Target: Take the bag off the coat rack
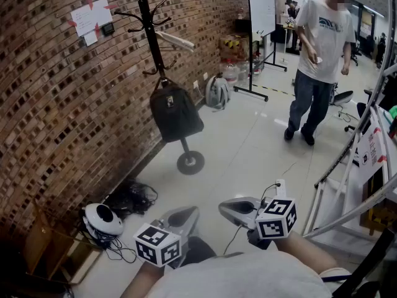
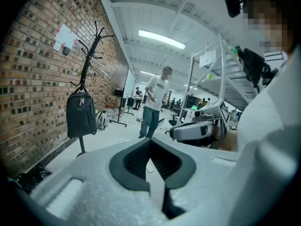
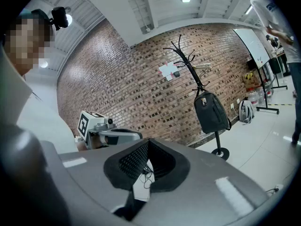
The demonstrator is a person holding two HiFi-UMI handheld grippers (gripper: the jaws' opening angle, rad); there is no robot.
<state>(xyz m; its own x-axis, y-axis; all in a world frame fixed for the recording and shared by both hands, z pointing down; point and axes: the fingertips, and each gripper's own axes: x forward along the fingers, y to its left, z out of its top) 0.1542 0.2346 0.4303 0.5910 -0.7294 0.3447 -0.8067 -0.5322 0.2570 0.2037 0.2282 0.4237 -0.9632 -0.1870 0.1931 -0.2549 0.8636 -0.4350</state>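
Head view: black soft-sided backpack (image 1: 175,112) hanging by its top from a low hook of the black coat rack (image 1: 147,23), long axis near vertical, front panel facing the room, small pale badge unreadable. Rack on a round base beside the brick wall (image 1: 49,104). Left gripper (image 1: 181,218) and right gripper (image 1: 237,210) well apart from it, jaws together, nothing between.

The person is holding the left gripper (image 1: 183,215) and the right gripper (image 1: 231,208) out low in front, side by side. Both are showing jaws pressed together, nothing between them.
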